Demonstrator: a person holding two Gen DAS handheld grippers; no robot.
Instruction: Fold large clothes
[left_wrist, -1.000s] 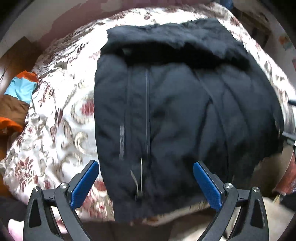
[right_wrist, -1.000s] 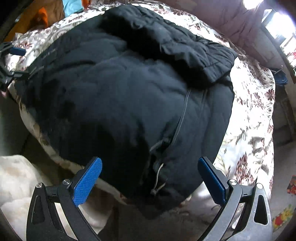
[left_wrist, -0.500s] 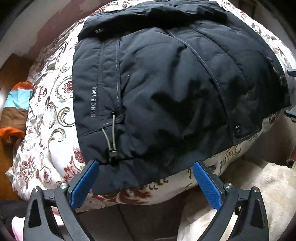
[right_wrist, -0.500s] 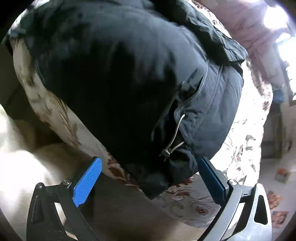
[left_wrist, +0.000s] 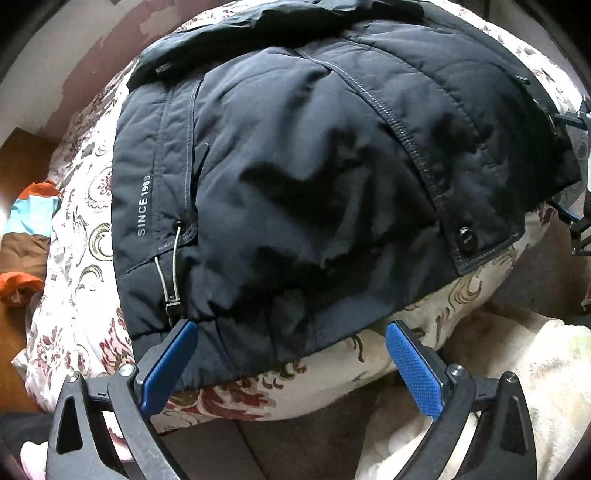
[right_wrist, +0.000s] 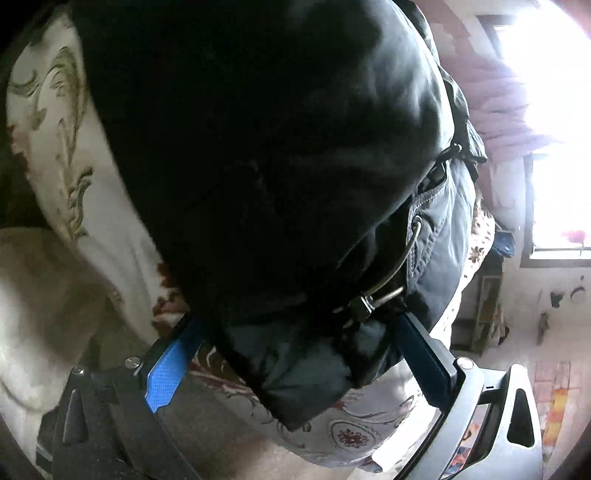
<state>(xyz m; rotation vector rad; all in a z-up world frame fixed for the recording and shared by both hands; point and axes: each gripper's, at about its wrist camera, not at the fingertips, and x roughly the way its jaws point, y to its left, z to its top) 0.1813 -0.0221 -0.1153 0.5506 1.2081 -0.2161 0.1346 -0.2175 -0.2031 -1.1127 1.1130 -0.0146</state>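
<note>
- Floral bedding (left_wrist: 74, 280) lay under the dark jacket (left_wrist: 314, 184), spread across the bed.
- Only the left view showed the "SINCE 1988" print (left_wrist: 143, 206); only the right showed a bright window (right_wrist: 554, 92).
- Left gripper (left_wrist: 291, 354) stood wide apart at the hem, gripping nothing.
- Right gripper (right_wrist: 295, 354) was wide apart, straddling the jacket's corner unclamped.
</note>
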